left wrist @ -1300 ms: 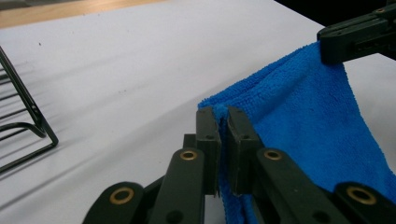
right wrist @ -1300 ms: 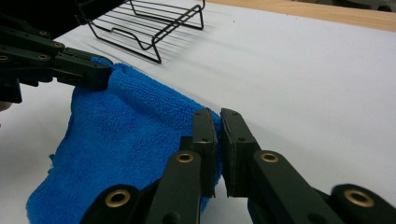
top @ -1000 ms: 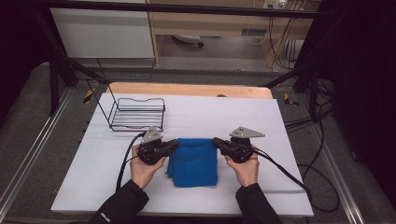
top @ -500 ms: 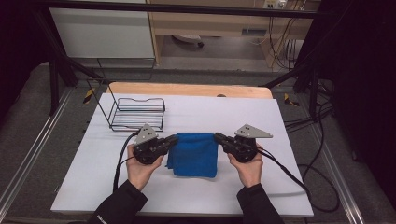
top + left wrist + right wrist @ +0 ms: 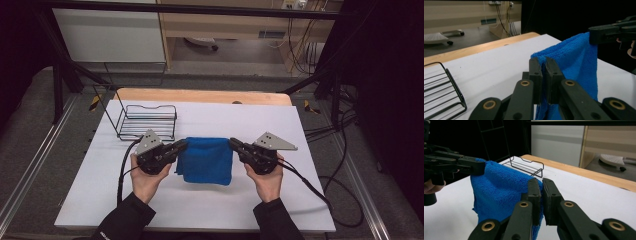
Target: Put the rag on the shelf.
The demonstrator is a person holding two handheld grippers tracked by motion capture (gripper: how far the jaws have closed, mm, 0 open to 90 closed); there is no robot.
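At frame centre, the left hand-held gripper and right hand-held gripper each clamp a top corner of the blue cloth — it hangs above the white surface.

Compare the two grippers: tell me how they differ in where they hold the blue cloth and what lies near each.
The left gripper pinches the blue cloth at its upper left corner; the right gripper pinches the upper right corner. The wire rack sits just beyond the left gripper, while bare table lies beyond the right gripper. Both are shut on the cloth, which hangs between them.
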